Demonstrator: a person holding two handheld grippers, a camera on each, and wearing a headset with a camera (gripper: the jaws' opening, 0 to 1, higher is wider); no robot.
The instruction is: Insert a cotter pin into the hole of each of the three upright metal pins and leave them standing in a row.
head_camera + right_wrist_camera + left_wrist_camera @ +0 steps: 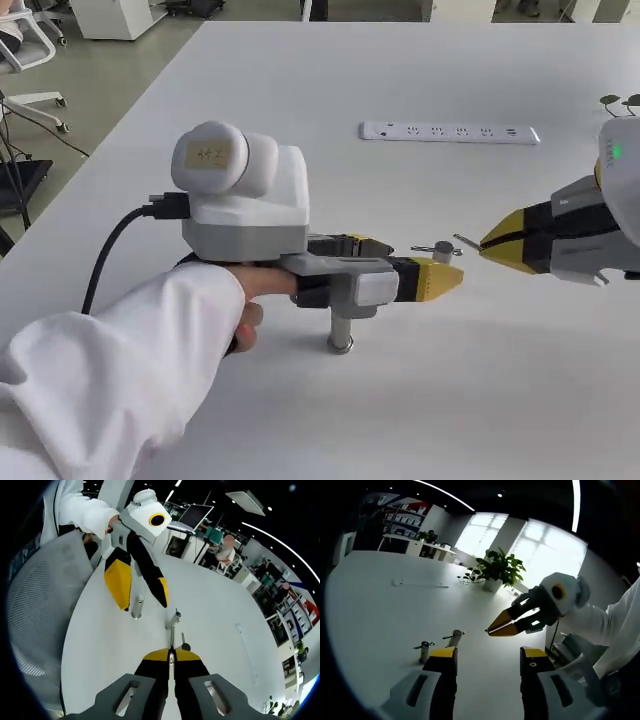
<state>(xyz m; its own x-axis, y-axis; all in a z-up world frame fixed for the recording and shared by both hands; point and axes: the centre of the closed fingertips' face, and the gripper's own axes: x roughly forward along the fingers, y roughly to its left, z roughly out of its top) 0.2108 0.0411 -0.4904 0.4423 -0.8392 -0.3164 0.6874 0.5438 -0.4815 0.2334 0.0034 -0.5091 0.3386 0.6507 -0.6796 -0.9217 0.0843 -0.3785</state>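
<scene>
Toward the near edge of the tabletop [520, 400], an upright metal pin [340, 338] is seen beneath the left gripper [489, 652], whose jaws are spread and empty. Farther in, a second metal pin [443, 251] is faced by the right gripper [485, 243], its jaws clenched on a cotter pin [466, 241]. A power strip [450, 132] is laid toward the far edge.

A broad white table [300, 100] stretches away, with a white power strip [450, 132] on its far right part. To its left is grey floor [100, 70], with a white office chair [38, 98] at far left and a white cabinet [115, 18] beyond. In the left gripper view, tall bright windows [540, 545] stand behind a potted plant [499, 569], shelving [402, 517] sits far left, and light strips [445, 495] cross the dark ceiling. The right gripper view has a grey mesh chair back [40, 610] near left and a monitor [196, 514] far off.
</scene>
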